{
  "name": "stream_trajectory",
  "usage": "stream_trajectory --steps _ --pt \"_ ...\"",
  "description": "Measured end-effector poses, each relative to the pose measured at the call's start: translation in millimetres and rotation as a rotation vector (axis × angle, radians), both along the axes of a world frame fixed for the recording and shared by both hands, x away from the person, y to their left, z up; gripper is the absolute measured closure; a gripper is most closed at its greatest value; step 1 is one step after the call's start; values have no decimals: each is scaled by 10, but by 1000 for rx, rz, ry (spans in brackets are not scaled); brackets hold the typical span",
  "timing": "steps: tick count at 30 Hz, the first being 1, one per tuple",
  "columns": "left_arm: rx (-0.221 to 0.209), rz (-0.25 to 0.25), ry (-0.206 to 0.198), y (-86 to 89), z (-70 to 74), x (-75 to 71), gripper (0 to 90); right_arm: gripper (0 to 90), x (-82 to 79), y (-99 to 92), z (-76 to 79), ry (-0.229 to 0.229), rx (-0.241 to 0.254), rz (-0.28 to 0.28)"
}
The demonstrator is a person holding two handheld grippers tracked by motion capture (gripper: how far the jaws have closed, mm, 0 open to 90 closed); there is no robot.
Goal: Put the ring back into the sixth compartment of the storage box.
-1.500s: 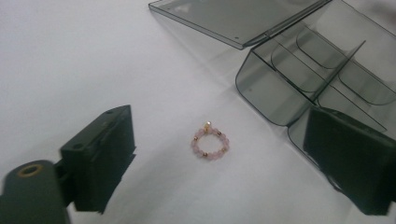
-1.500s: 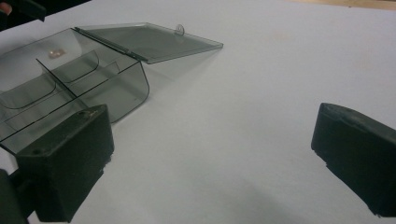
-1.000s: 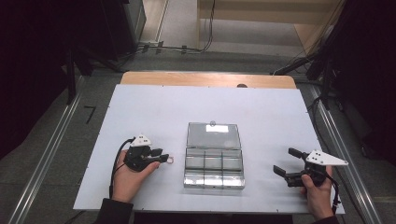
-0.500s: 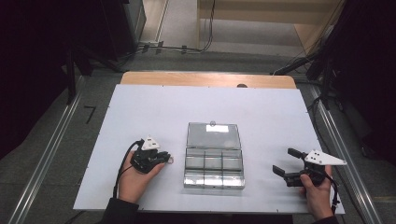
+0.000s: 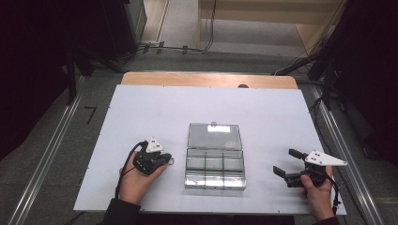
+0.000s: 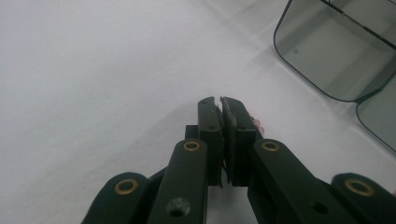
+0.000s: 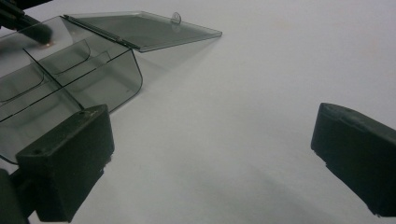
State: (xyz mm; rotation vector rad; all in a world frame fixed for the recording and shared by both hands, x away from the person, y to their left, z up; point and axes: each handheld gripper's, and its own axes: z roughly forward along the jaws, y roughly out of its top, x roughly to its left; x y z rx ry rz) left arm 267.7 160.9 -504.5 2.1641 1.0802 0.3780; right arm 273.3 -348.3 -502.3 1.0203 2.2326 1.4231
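On the white table top, my left gripper (image 5: pixel 166 160) (image 6: pixel 220 100) lies just left of a clear plastic compartment box (image 5: pixel 215 174) (image 6: pixel 327 56). Its jaws have just been closing and now stand pressed together, pinching a small pink thing (image 6: pixel 256 124) (image 5: pixel 171 161) that peeks out beside the right jaw. The box's lid (image 5: pixel 214 136) (image 7: pixel 144 29) lies folded back flat, and the compartments look empty. To the right of the box my right gripper (image 5: pixel 284 161) (image 7: pixel 210 154) is wide open, low over bare table, with nothing between its jaws.
The white table top (image 5: pixel 263 117) stretches behind the box to a wooden strip (image 5: pixel 206 79) at the far edge. Metal rails (image 5: pixel 51 154) run along both sides of the table, and cables (image 5: pixel 169 47) lie on the floor beyond it.
My left gripper's jaws have come together on the small pink thing, and the hand has shifted slightly toward the box. The right gripper has stayed where it was.
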Motion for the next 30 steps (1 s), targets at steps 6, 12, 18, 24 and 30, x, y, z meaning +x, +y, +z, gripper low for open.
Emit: stream_trajectory --steps 6,12,18,24,30 --pt "-1 -4 -8 3 -6 -5 875 0 0 3 -2 -3 -2 2" --pt "-24 13 -2 15 -14 -9 876 0 -2 8 -1 -4 -8 3" --pt "-54 22 0 32 -26 -11 877 0 -2 10 -1 -10 -11 -8" --pt "-63 31 -3 38 -27 -15 877 0 0 7 0 -10 -8 -5" --pt "-77 32 5 55 -24 -11 877 0 1 9 -1 -10 -10 -5"
